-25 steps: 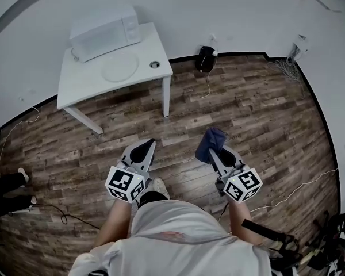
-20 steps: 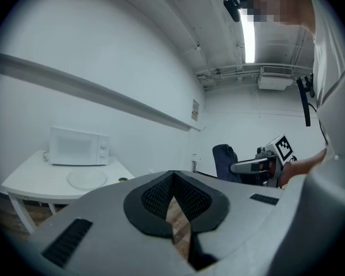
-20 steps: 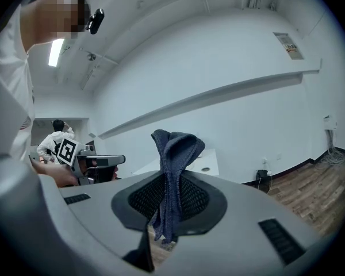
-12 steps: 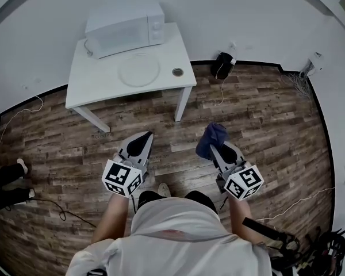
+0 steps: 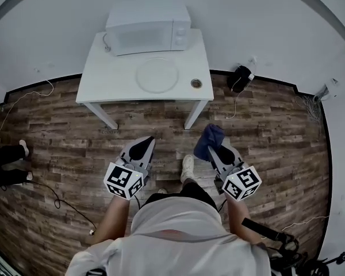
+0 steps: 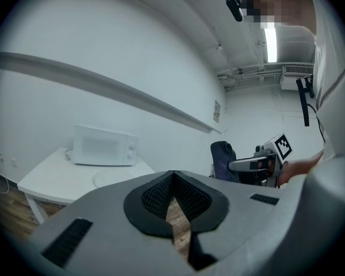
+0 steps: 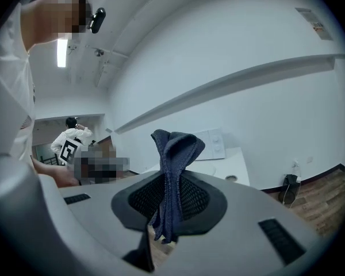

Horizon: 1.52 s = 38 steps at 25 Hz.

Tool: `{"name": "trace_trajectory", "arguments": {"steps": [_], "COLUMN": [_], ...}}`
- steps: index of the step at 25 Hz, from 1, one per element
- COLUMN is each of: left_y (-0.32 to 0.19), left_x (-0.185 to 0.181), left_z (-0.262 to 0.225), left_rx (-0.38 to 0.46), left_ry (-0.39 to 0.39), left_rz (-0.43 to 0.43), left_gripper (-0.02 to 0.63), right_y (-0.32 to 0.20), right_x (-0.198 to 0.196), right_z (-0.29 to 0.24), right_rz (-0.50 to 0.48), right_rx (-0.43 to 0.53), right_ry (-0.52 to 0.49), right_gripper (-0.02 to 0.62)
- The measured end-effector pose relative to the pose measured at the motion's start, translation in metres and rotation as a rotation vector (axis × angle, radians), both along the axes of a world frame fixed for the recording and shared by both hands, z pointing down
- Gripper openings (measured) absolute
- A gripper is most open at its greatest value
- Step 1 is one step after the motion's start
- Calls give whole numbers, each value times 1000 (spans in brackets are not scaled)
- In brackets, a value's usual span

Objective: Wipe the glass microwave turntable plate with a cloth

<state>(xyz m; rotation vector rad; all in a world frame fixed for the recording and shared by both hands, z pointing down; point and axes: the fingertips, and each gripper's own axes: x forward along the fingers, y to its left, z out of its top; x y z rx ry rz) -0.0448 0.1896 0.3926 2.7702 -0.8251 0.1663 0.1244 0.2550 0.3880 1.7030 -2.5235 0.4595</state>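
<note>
The round glass turntable plate [image 5: 157,75] lies flat on the white table [image 5: 103,85], in front of the white microwave [image 5: 148,29]. Both grippers hang over the wooden floor, well short of the table. My left gripper [image 5: 144,141] is shut with nothing between its pads [image 6: 161,195]. In the left gripper view the plate [image 6: 111,179] shows faintly ahead, below the microwave [image 6: 103,146]. My right gripper [image 5: 210,147] is shut on a dark blue cloth [image 5: 210,139]. That cloth [image 7: 173,154] stands up bunched out of the jaws.
A small metal ring [image 5: 196,83] lies on the table right of the plate. A black bag [image 5: 240,77] and cables sit by the wall. Another person's shoes [image 5: 22,149] show at the left edge. My own foot [image 5: 187,167] is between the grippers.
The table and microwave have drawn nearer and shifted right towards the middle of the view. Both grippers keep their pose, the right still shut on the cloth.
</note>
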Motion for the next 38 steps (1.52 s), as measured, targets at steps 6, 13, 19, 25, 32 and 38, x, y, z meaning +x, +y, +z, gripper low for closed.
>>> {"name": "trace_trajectory", "arguments": {"steps": [6, 13, 19, 25, 32, 38], "left_y": [-59, -118, -162, -192, -219, -263], "left_x": [25, 59, 81, 93, 76, 63], "left_z": [-14, -22, -27, -25, -19, -11], "left_rx": [40, 45, 47, 39, 14, 11], "left_ry": [-11, -41, -70, -110, -116, -79], "left_rz": [-77, -163, -244, -308, -379, -347], "left_gripper": [11, 11, 11, 11, 11, 11], "right_y": [-71, -150, -207, -256, -293, -324], "right_x": [30, 70, 94, 110, 89, 75], "right_z": [-6, -10, -9, 2, 17, 18], "right_rz": [-68, -151, -222, -273, -342, -314], "right_rx": [25, 29, 34, 15, -31, -32], "right_ry": [-19, -45, -81, -122, -149, -117], "right_gripper": [61, 61, 61, 61, 61, 61]}}
